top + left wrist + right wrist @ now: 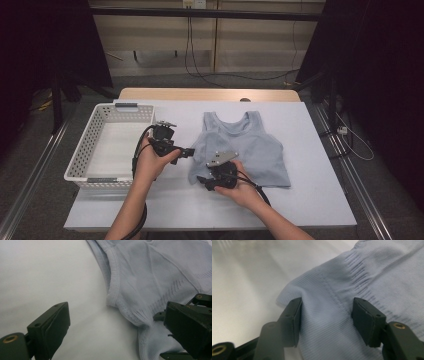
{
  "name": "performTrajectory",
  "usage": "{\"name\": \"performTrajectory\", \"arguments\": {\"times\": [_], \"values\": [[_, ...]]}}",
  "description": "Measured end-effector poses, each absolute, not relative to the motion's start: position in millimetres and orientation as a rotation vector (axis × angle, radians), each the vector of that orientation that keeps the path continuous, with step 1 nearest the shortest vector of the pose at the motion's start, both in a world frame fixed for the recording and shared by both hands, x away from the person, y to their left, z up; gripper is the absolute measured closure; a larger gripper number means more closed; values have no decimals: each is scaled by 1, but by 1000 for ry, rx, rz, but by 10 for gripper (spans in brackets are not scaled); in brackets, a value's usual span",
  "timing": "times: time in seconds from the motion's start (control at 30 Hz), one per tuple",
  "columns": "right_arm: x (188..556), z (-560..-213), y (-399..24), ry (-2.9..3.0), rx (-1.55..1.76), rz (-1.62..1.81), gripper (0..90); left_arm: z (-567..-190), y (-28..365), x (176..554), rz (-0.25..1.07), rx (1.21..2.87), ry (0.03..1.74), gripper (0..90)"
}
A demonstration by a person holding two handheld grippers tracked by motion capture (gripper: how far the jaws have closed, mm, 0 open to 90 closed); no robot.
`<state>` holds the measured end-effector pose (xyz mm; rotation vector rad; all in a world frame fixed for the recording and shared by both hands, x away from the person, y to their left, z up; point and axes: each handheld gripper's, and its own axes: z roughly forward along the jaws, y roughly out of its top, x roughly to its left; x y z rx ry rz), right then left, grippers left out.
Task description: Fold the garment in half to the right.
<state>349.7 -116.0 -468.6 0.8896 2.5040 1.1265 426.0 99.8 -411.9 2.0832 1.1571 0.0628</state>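
Observation:
A pale blue sleeveless top [250,145] lies flat on the white table [310,200], neck toward the far side. My left gripper [189,151] hovers at the top's left edge; in the left gripper view it [117,325] stands open, with the ribbed armhole edge of the top [150,272] and bare table between its jaws. My right gripper [202,182] is at the top's near left corner. In the right gripper view its jaws [327,317] stand partly apart astride that corner of the top [374,270], with the cloth between the pads and unpinched.
A white slatted basket [85,150] stands at the table's left, just beside my left hand. Bare table [249,277] runs along the near edge and to the right of the top. Dark curtains flank the table, and cables lie on the floor beyond it.

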Motion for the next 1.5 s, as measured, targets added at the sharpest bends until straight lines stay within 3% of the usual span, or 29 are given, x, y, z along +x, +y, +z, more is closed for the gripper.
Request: {"name": "performTrajectory", "arguments": {"times": [0.33, 0.53, 0.83, 1.5], "values": [[350, -469, -117, 2477, 889, 1118, 570, -415, 98, 427, 63, 2080, 1160, 78], [351, -468, -121, 2451, 904, 1112, 750, -415, 98, 426, 68, 2078, 1161, 79], [353, -465, -125, 2469, 931, 1154, 795, -414, 99, 428, 79, 2068, 1131, 79], [338, -456, -131, 2480, 910, 1249, 801, -406, 89, 435, 158, 2041, 1111, 75]]}}
